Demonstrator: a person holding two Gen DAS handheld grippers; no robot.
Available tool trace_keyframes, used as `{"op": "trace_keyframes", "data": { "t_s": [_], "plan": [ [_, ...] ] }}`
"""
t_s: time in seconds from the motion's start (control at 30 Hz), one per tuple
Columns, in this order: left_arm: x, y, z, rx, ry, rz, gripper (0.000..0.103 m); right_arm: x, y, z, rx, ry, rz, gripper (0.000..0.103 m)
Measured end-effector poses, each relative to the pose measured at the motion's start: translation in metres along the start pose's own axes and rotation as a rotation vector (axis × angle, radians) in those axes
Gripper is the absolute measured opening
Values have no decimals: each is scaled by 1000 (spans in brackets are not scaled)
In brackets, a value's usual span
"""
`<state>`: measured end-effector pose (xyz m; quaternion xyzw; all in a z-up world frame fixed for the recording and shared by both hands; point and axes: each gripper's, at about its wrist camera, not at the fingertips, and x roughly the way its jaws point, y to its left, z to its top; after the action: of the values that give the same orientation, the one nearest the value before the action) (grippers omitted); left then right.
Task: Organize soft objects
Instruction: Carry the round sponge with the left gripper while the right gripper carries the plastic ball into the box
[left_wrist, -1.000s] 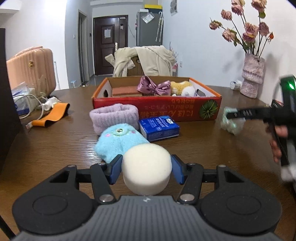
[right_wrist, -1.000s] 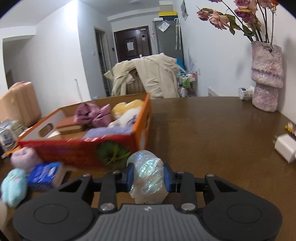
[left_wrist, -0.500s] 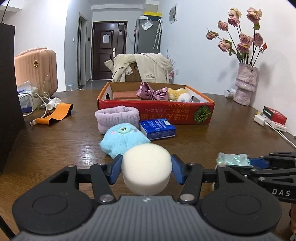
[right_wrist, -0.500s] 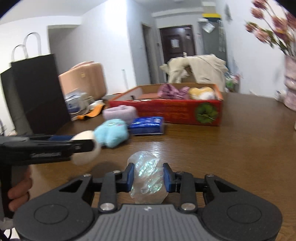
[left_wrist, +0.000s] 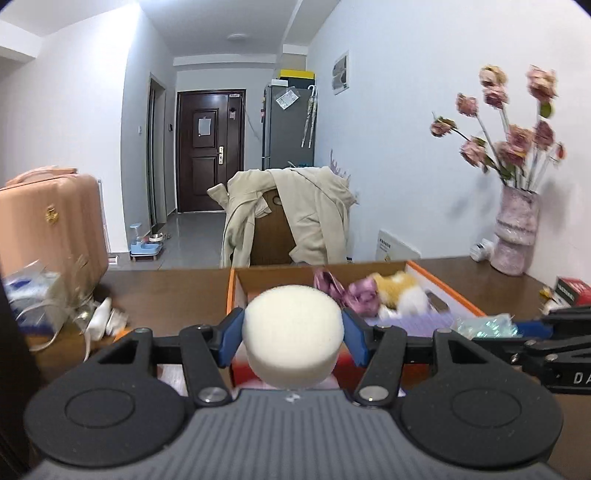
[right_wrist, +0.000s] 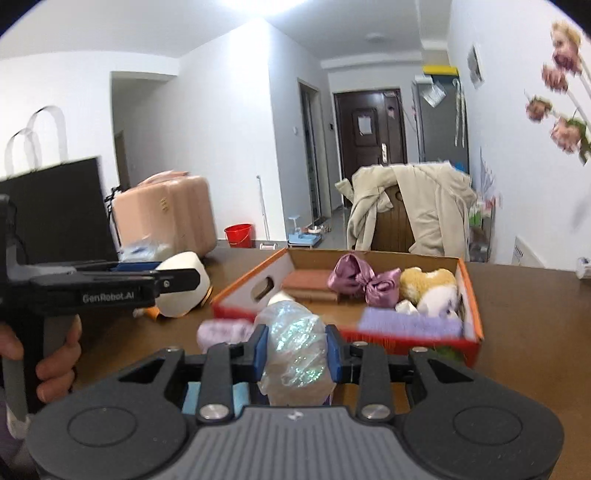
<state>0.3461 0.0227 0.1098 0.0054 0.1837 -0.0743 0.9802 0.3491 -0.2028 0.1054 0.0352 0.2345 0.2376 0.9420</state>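
Left gripper (left_wrist: 293, 338) clamps a round white sponge (left_wrist: 293, 334), held above the near edge of the red cardboard box (right_wrist: 471, 291). Right gripper (right_wrist: 295, 354) pinches a crinkled iridescent bag (right_wrist: 295, 354) just before the same box, which contains a purple bow (right_wrist: 364, 280) and a plush toy (right_wrist: 430, 286).

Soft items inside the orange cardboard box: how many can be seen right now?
4 visible: purple satin bow mid-box, yellow-and-white plush toy at its right, folded brown cloth left, lavender knitted piece along the near wall. Others may lie hidden beneath.
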Motion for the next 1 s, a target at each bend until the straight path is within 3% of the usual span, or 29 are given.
{"op": "trace_keyframes", "data": {
  "t_s": [0.07,0.17,0.23,0.4,0.47,0.53,0.6,0.77,1.0],
  "plan": [
    [30,5,9,15,17,-24,59,30,-8,19,30,17,3,32],
    [73,11,4,28,70,52,59,79,-21,40,63,38,-30,33],
    [92,17,-4,5,94,27,59,107,-29,46,82,66,-78,35],
    [122,23,-17,-17,167,-29,60,169,-39,53,134,147,-78,35],
    [127,27,-18,-36,170,-47,72,188,-36,55,134,161,-50,43],
    [127,33,-20,-52,165,-54,76,201,-31,54,120,161,-16,54],
    [123,36,-20,-45,163,-67,76,207,-22,52,86,135,-5,65],
    [108,42,-10,-62,135,-29,77,197,-22,55,102,120,-11,65],
    [64,54,2,-101,88,24,79,131,-32,61,32,77,-61,68]
  ]
}}
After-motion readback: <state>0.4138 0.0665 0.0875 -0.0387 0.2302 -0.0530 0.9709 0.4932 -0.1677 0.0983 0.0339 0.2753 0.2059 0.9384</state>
